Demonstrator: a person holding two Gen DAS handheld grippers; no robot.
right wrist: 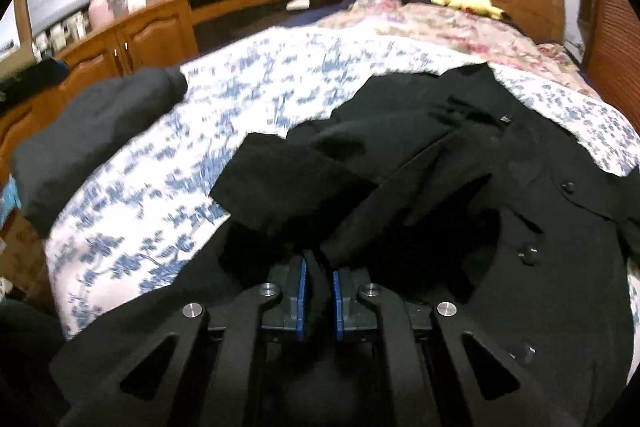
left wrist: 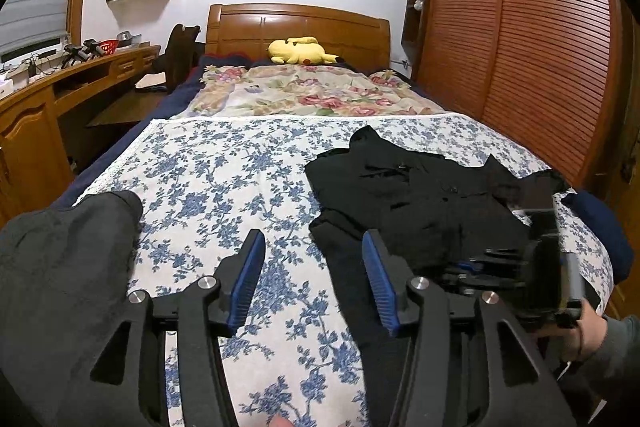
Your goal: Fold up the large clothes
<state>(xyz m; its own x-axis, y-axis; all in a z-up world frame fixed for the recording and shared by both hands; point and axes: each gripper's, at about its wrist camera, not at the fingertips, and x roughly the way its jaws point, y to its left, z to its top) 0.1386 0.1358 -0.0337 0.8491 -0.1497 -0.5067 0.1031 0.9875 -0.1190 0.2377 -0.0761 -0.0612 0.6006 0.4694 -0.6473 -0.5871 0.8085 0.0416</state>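
A large black coat with buttons lies spread on the right part of the bed; it fills the middle and right of the right wrist view. My left gripper is open and empty, above the blue-flowered bedspread just left of the coat's edge. My right gripper is shut on a fold of the black coat, which is lifted and draped over the fingertips. The right gripper also shows in the left wrist view, over the coat, held by a hand.
A dark grey garment lies at the bed's left edge, also in the right wrist view. A yellow plush toy sits by the wooden headboard. A wooden desk runs along the left, a slatted wardrobe along the right.
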